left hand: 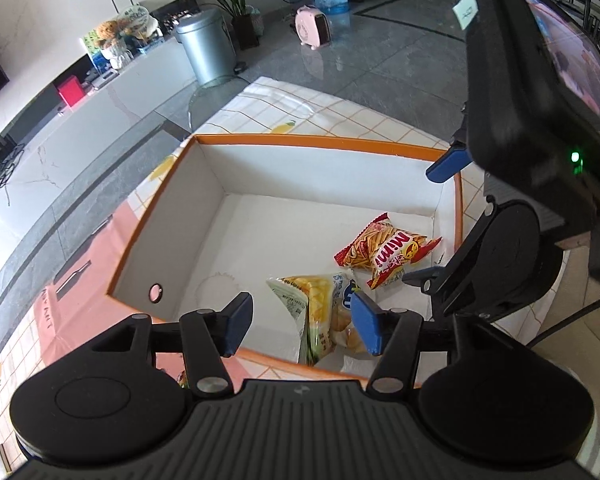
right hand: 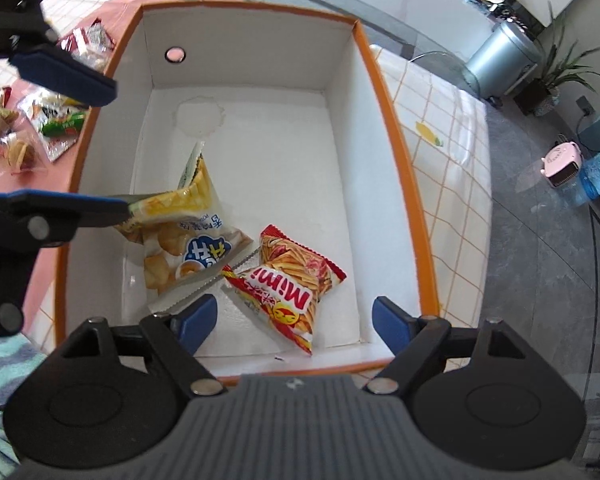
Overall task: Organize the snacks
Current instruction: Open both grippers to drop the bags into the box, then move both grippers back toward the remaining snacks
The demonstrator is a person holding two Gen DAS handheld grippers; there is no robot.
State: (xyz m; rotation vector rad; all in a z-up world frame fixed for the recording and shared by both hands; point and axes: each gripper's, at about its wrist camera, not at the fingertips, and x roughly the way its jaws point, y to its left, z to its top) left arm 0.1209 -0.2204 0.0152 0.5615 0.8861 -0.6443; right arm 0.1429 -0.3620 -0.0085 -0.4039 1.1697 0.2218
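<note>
An orange-rimmed white box (left hand: 204, 216) (right hand: 400, 184) stands on the table. Two snack packs lie on its floor, touching each other: a yellow-and-white pack (left hand: 320, 304) (right hand: 188, 236) and a red Mimi pack (left hand: 384, 252) (right hand: 296, 288). My left gripper (left hand: 300, 320) (right hand: 80, 140) hangs open above the box's near corner. The yellow pack sits below its fingers, close to one blue pad, with nothing pinched. My right gripper (right hand: 296, 320) (left hand: 436, 220) is open wide over the red pack and holds nothing.
Several loose snack packs (right hand: 40, 132) lie on the pink-and-white checked tablecloth (right hand: 452, 128) beside the box. Beyond the glass table edge the grey floor holds a metal bin (left hand: 204, 44), a potted plant (left hand: 240, 12) and a pink heater (left hand: 312, 26).
</note>
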